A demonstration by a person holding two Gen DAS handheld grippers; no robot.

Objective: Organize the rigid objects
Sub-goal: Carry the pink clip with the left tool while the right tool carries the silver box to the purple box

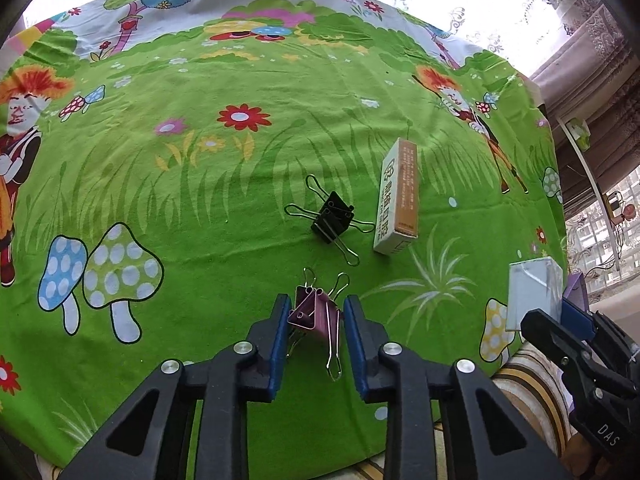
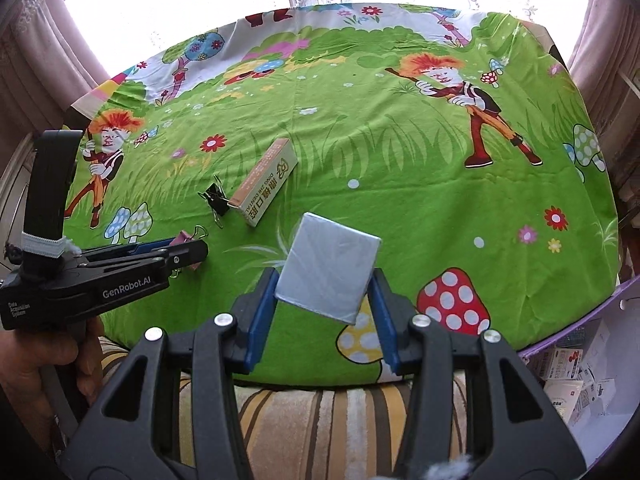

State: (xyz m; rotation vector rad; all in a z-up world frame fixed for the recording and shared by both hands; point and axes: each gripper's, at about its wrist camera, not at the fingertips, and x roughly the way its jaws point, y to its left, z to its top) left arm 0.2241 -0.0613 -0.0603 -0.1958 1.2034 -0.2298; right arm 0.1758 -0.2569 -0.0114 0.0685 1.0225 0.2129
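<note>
— Green cartoon cloth [image 1: 240, 208] covers the surface. Count?
— Two black clips [image 1: 332, 216] at twelve o'clock, one long box [image 1: 398, 196] at one.
— Jaws?
— Left gripper [image 1: 316, 320] pinches two pink clips [image 1: 314, 314]; right gripper [image 2: 326, 280] holds one grey box [image 2: 328, 266].

Wide bare cloth [image 2: 400, 200] is left across the far and right of the table. Passage at near left is narrowed by the black binder clips [image 1: 333, 218] and long carton [image 1: 397, 197] just beside them.
</note>
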